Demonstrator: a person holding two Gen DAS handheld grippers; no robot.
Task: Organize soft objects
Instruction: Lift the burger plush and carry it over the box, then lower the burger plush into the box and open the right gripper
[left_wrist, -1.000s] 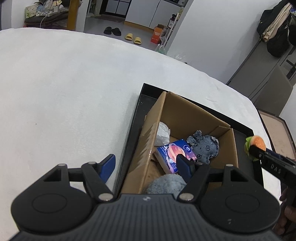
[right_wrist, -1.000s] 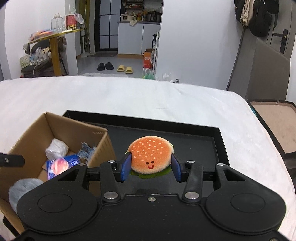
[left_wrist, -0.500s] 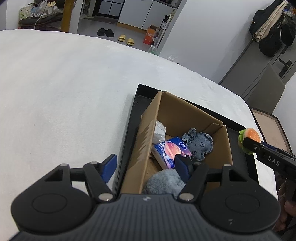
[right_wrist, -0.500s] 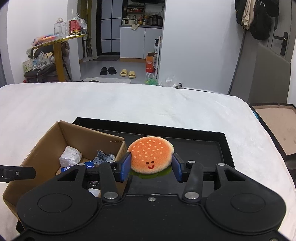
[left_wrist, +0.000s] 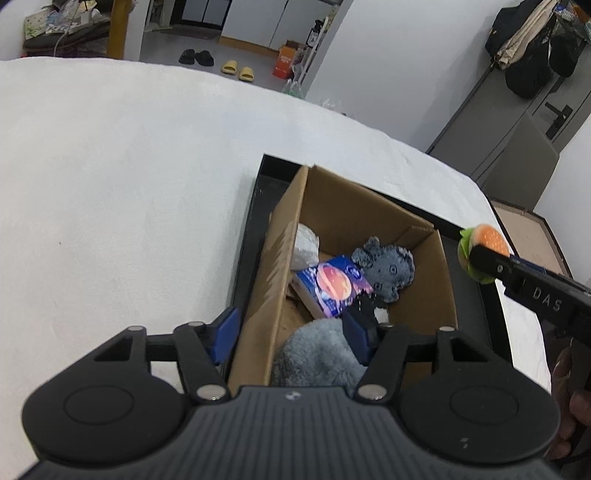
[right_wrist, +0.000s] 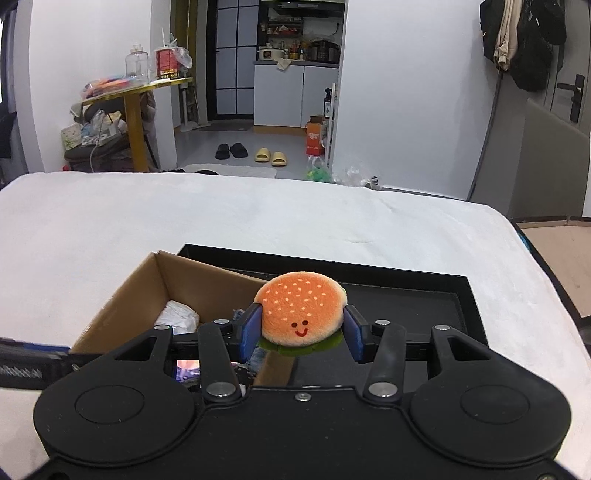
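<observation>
The right gripper (right_wrist: 302, 334) held the burger plush (right_wrist: 302, 314) between its pads, above the right wall of the cardboard box (left_wrist: 284, 236). If it released here, the plush might fall onto the black tray (right_wrist: 406, 291) and not in the box. The left gripper (left_wrist: 291, 332) had just been closing across the box's left wall; whether it already pressed was not clear. In the box lay four things: one grey doll (left_wrist: 386, 267), one blue packet (left_wrist: 328, 284), one white wad (left_wrist: 306, 245), one grey fluffy cloth (left_wrist: 317, 354).
</observation>
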